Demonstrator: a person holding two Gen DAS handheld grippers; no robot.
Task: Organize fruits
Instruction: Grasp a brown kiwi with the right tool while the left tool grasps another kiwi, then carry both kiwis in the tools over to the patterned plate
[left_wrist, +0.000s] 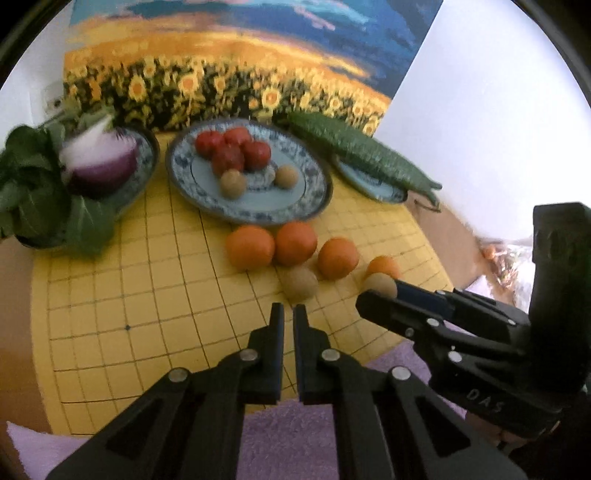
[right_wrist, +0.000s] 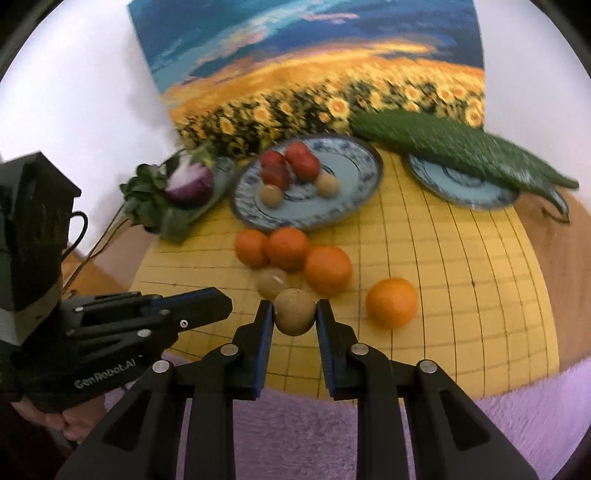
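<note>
While right gripper (right_wrist: 294, 314) clamps round brown fruit (right_wrist: 294, 316), gridded yellow mat (right_wrist: 443, 295)

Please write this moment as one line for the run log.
right claw: shut on brown fruit | left claw: shut, holds nothing | middle plate: red and brown fruits | oranges: on yellow mat

"GenRobot.AI" is printed in pale letters on the black body of the left gripper (right_wrist: 207, 306) — seen from the right wrist. On the right gripper (left_wrist: 376, 291), "DAS" is read, upside down.
</note>
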